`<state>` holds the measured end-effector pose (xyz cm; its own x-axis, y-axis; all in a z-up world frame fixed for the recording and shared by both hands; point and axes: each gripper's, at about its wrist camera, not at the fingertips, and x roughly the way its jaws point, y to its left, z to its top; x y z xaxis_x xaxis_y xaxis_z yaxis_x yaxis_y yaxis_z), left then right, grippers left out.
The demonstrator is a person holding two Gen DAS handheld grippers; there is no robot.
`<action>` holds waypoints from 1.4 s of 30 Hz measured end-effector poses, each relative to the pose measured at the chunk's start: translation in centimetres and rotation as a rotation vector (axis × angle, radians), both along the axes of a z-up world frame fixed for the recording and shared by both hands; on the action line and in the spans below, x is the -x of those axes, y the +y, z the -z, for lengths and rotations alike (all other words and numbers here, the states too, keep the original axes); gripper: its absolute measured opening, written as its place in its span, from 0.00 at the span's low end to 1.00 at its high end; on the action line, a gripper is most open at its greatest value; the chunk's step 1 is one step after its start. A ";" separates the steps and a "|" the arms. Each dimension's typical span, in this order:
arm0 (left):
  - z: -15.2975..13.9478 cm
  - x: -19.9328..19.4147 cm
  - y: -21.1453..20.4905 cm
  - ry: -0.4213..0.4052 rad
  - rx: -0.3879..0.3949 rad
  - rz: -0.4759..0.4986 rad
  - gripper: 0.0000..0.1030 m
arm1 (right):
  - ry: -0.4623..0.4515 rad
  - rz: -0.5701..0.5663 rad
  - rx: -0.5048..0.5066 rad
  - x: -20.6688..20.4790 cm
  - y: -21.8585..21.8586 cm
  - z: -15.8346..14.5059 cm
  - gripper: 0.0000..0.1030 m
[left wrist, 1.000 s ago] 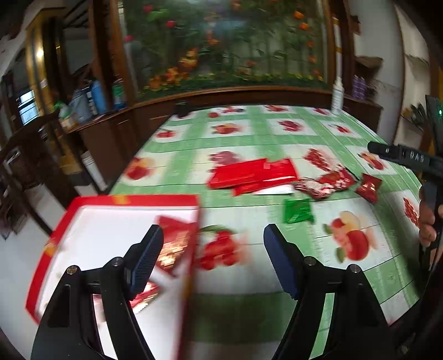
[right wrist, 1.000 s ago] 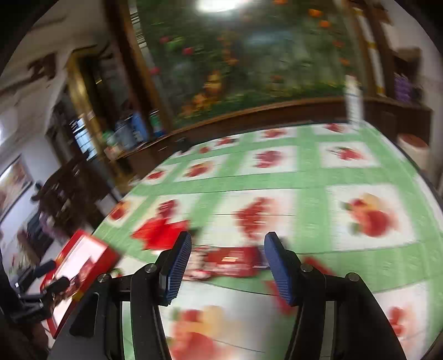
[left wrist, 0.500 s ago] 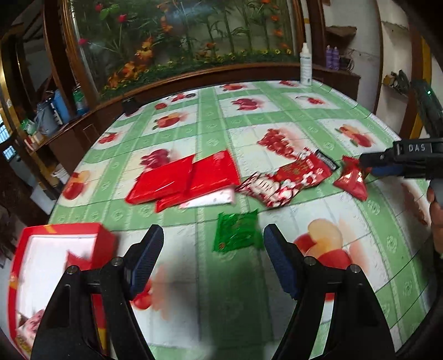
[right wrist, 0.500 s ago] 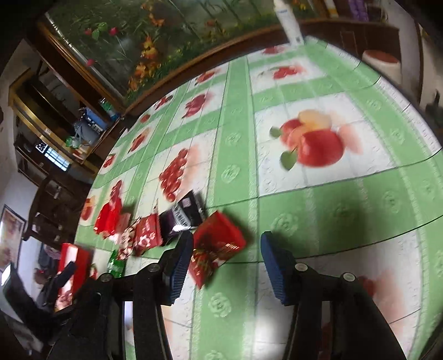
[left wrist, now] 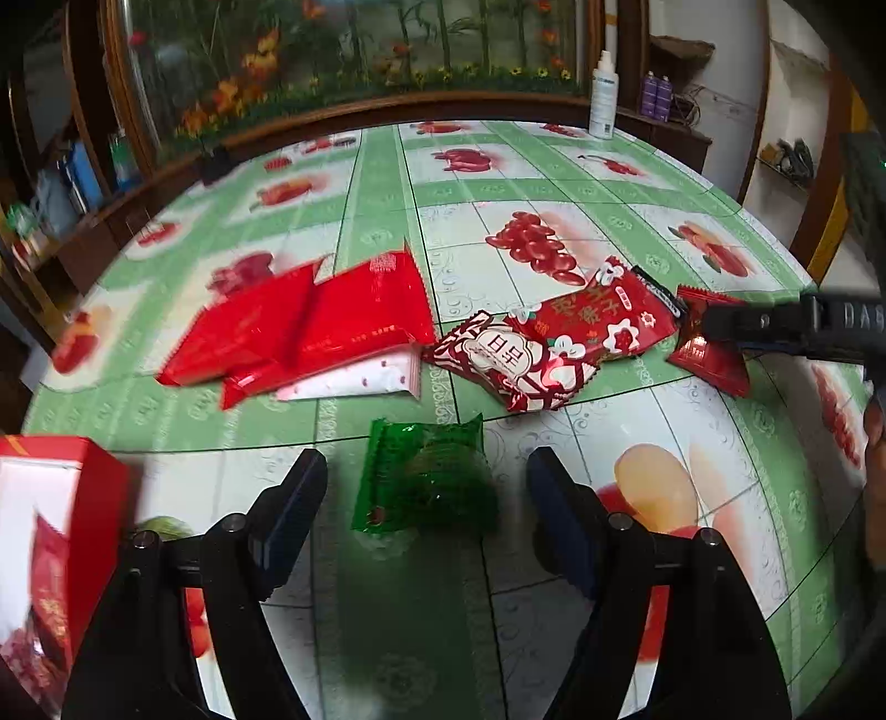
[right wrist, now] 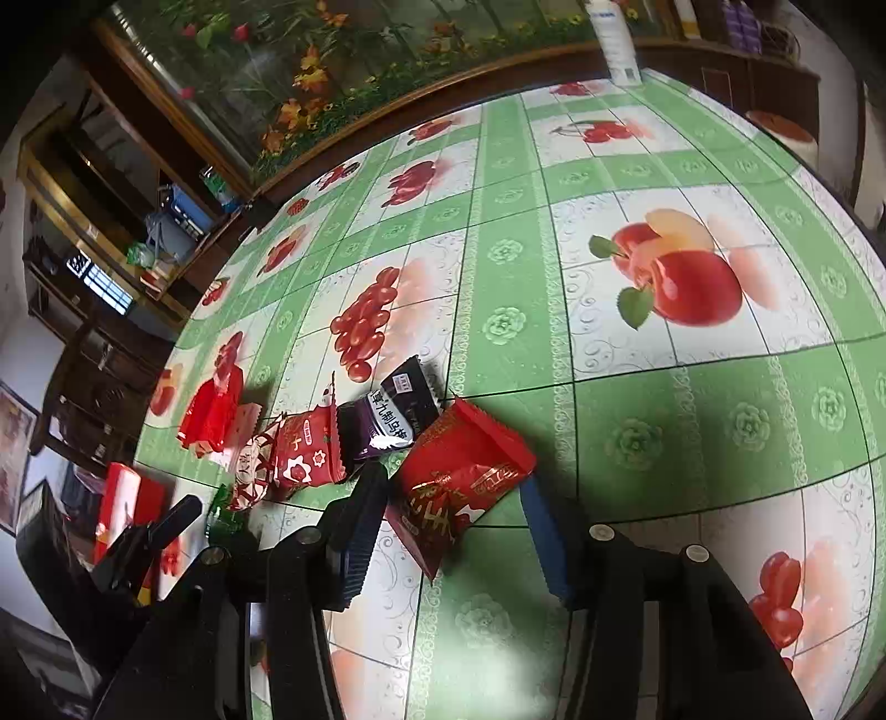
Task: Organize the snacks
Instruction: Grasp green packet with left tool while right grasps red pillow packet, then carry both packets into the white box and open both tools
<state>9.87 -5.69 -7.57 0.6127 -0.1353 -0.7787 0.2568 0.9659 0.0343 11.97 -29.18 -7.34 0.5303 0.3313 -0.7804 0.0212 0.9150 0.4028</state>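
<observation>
— Two grippers, one snack each? Why?

— So both could load the red box (left wrist: 61, 487) together. The left gripper (left wrist: 426, 487) hung released over the green packet (left wrist: 423, 476) on the bench (left wrist: 554, 221); the right gripper (right wrist: 454, 498) had just been closing around the red packet (right wrist: 459, 476) — not yet clenched.

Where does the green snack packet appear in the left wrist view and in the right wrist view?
Left wrist: the green snack packet lies low in the centre, between the open left tongs.
Right wrist: only a sliver of it shows at lower left, behind the other tongs.
Shared landmark: the white spray bottle at the table's far edge.
</observation>
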 end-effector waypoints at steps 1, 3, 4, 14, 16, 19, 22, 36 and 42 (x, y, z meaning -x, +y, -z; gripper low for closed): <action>0.1 -0.1 0.1 0.008 0.013 -0.005 0.72 | -0.003 -0.011 0.009 0.0 0.3 0.0 0.47; 0.2 -0.3 0.4 0.017 0.032 -0.016 0.72 | -0.019 -0.031 0.054 0.1 1.3 -0.1 0.47; 0.2 -0.3 0.4 0.018 0.030 -0.022 0.72 | -0.027 -0.043 0.082 0.1 1.8 -0.1 0.47; -0.1 0.1 1.0 -0.002 0.036 -0.028 0.35 | -0.060 -0.070 0.138 0.1 2.9 -0.2 0.41; -0.1 0.4 1.0 0.000 0.039 -0.024 0.35 | -0.057 -0.069 0.132 0.0 2.7 -0.2 0.41; -0.3 1.0 1.3 0.015 0.057 -0.029 0.35 | -0.047 -0.045 0.108 0.0 1.8 -0.2 0.40; -0.5 1.5 1.5 0.035 0.060 -0.044 0.35 | -0.038 -0.020 0.081 0.0 0.8 -0.2 0.40; -2.9 6.4 3.3 -0.050 0.010 -0.058 0.35 | -0.100 0.109 0.021 0.6 -2.3 -1.3 0.40; -3.7 7.7 4.0 -0.070 0.046 -0.047 0.35 | -0.163 0.139 0.019 1.0 -2.7 -2.1 0.40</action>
<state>2.22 -1.73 -3.88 0.6717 -0.1403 -0.7274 0.2100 0.9777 0.0054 10.95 -31.85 -5.23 0.6896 0.2324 -0.6859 0.0838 0.9152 0.3943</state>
